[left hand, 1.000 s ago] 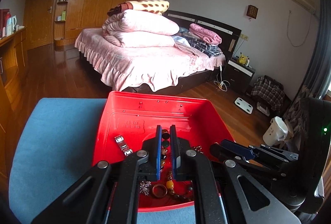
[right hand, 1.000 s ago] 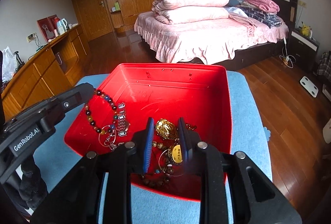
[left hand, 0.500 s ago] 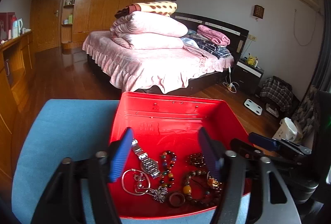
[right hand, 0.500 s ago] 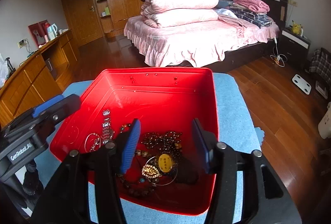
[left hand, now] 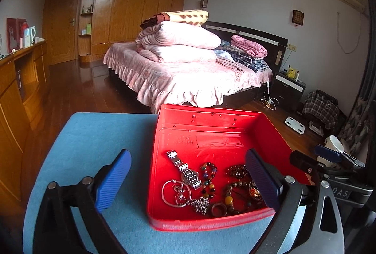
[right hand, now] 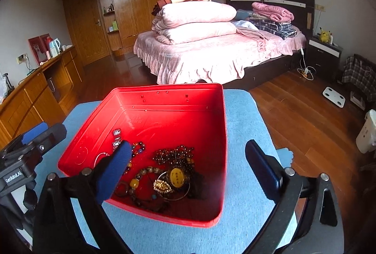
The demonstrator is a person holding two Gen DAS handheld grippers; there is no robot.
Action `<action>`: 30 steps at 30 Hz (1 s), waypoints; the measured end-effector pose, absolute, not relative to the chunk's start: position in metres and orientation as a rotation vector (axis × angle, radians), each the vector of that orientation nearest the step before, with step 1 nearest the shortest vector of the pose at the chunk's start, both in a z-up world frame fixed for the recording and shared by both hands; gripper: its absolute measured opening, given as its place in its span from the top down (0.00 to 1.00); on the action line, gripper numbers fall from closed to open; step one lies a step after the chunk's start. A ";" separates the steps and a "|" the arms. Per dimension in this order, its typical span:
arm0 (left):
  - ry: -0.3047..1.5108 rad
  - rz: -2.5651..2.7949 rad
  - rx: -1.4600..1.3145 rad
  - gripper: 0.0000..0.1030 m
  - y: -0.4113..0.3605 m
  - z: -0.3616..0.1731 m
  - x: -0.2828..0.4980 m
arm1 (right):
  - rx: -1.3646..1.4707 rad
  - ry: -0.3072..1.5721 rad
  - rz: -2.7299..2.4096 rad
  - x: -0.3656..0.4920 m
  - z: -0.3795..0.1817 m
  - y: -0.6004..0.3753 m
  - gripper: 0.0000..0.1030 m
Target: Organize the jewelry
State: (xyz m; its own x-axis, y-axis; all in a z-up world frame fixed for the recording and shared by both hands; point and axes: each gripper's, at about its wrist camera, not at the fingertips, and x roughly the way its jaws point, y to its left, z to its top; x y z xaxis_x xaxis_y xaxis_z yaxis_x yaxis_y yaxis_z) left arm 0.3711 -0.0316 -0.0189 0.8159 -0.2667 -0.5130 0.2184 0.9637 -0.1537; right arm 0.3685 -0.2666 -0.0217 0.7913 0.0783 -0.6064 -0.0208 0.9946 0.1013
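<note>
Nearest, left gripper (left hand: 188, 178) with blue ribbed pads, spread wide and gripping nothing, poised over the near edge of a shallow red plastic tray (left hand: 209, 110). Right gripper (right hand: 191, 168), same blue pads, likewise released and empty, hovering above the same tray's near right side.

Inside the tray, heaped toward the near end: a silver metal link watch (left hand: 184, 169), a thin silver bangle (left hand: 169, 190), a multicoloured bead bracelet (left hand: 209, 177), a dark red bead strand (right hand: 175, 155), a brown bead string with an amber bead (right hand: 138, 180), and a round gold pendant (right hand: 176, 176). Far half of the tray floor bare.

Under the tray, a blue fabric-covered surface (left hand: 94, 136).

Beyond, dark wooden floor, then a bed with a pink frilled cover (left hand: 183, 75) stacked with folded pink quilts, and a wall of wooden wardrobes (left hand: 131, 5) behind.
</note>
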 end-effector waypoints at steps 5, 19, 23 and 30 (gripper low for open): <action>0.535 -0.248 -0.070 0.06 -0.026 -0.014 0.348 | 0.102 0.635 0.059 0.347 -0.019 -0.269 0.06; 0.478 -0.234 -0.050 0.06 -0.017 0.000 0.282 | 0.116 0.587 0.076 0.279 -0.006 -0.263 0.05; 0.450 -0.229 -0.052 0.06 -0.013 0.008 0.267 | 0.097 0.543 0.065 0.263 0.003 -0.260 0.05; 0.375 -0.206 -0.041 0.06 -0.007 0.025 0.237 | 0.079 0.469 0.054 0.229 0.015 -0.258 0.05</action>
State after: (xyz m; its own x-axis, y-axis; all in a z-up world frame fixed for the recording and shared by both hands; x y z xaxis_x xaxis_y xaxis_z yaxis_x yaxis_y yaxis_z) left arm 0.2369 -0.0071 0.0249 0.9100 -0.2072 -0.3591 0.1919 0.9783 -0.0781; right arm 0.2286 -0.2578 0.0154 0.8908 0.0699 -0.4490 -0.0334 0.9955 0.0887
